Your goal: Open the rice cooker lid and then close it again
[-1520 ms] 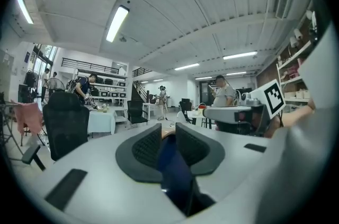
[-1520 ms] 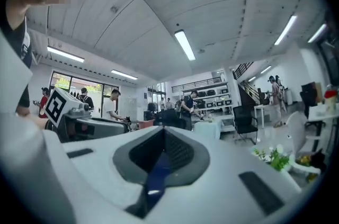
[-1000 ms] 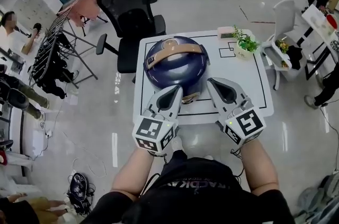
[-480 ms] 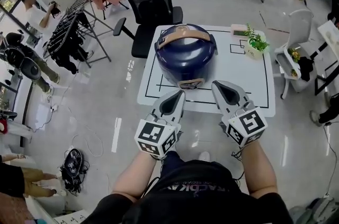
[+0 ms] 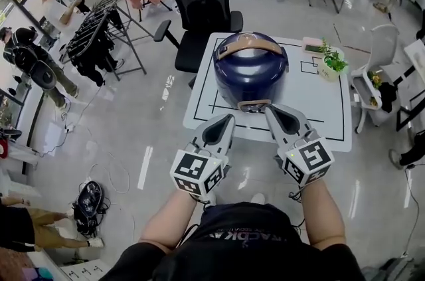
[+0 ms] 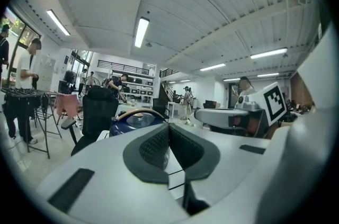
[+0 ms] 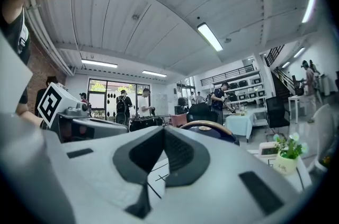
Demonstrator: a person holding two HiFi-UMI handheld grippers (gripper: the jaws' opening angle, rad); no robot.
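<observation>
At the near edge of the surface (image 5: 312, 107), the left gripper (image 5: 228, 117) and right gripper (image 5: 271, 108), jaws clenched and empty, draw back from the rice cooker (image 5: 250, 67), its lid down.

Rice cooker (image 5: 251, 70) on table (image 5: 312, 108), potted plant (image 5: 330, 62) at its right, chair (image 5: 202, 2) behind

My left tongs (image 6: 168, 135) are pressed together, empty; beyond them sits the blue rice cooker (image 6: 139, 121), with my right tongs (image 6: 204, 116) to its right.
</observation>
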